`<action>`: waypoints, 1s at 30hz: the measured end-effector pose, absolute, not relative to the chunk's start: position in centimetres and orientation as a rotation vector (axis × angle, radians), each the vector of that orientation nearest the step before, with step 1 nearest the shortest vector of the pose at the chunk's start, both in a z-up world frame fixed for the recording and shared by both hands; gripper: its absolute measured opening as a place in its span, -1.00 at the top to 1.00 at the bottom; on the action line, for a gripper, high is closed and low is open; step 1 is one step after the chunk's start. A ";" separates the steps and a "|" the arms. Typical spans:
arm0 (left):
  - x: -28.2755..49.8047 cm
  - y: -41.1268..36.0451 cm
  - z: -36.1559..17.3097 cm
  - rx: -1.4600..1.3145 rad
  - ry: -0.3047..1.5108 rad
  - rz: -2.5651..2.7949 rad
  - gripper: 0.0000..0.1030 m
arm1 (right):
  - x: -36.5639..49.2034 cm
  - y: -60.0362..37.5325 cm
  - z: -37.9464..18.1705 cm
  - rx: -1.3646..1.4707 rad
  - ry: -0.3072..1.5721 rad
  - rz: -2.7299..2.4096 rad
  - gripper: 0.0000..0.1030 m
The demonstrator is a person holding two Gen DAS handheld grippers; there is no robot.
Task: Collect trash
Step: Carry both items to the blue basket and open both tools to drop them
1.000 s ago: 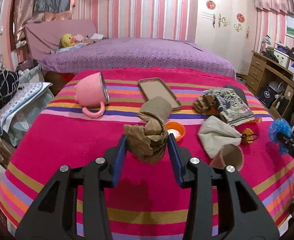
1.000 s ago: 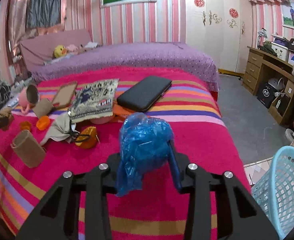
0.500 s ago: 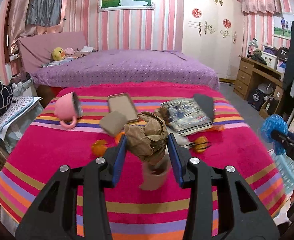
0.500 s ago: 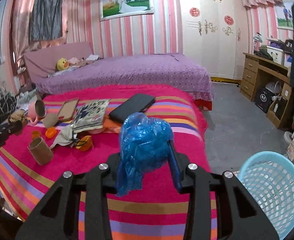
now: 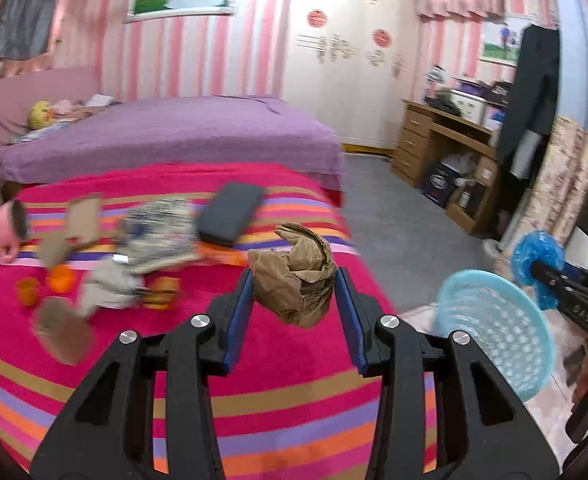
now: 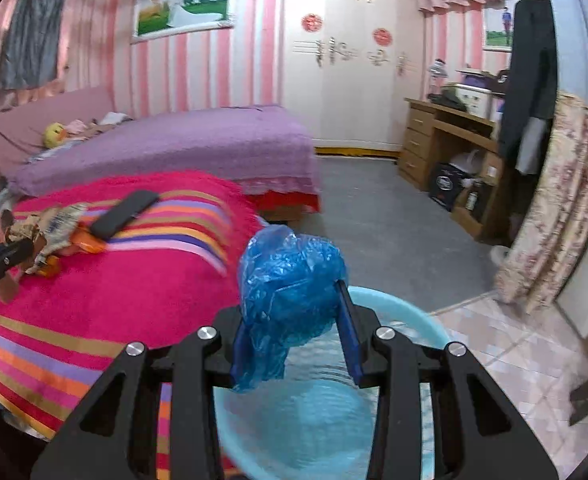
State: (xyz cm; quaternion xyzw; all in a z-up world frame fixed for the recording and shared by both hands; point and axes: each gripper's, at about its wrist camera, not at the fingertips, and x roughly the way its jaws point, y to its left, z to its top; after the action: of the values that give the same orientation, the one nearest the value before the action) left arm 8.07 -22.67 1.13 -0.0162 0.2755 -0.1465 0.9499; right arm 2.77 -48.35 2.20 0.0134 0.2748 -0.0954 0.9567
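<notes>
Two tools: left tool (image 5: pixel 293 292) pinches one brown paper wad (image 5: pixel 296 274), right tool (image 6: pixel 292 312) one blue plastic wad (image 6: pixel 290 280).

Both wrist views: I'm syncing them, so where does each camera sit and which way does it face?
Left wrist: on the left gripper, looking over the striped bed; crumpled brown paper clamped.
Right wrist: on the right gripper, above the blue basket; blue plastic wad clamped.
Shared: bed, basket, each other's gripper.

White letters reading roughly "DAS" stand on the black body of the right gripper (image 5: pixel 552 276) in the left wrist view. The red round signs on the wardrobe (image 6: pixel 350 60) are too blurred to read.
</notes>
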 end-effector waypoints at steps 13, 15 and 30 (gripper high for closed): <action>8.0 -37.7 -1.7 0.070 0.633 -0.511 0.22 | 0.5 -56.4 -1.4 0.081 0.607 -0.309 0.26; 8.4 -39.4 -2.1 0.068 0.663 -0.530 0.22 | 0.2 -57.5 -1.6 0.082 0.606 -0.330 0.26; 9.3 -42.7 -4.5 0.173 0.677 -0.500 -0.65 | 0.1 -59.7 -3.8 0.152 0.615 -0.337 0.26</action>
State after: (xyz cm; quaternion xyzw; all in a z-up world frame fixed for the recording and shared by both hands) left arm 9.27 -42.72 -4.45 0.0840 0.3283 -0.2425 0.9090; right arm 0.05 -59.70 -3.81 0.0746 0.3010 -0.1651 0.9362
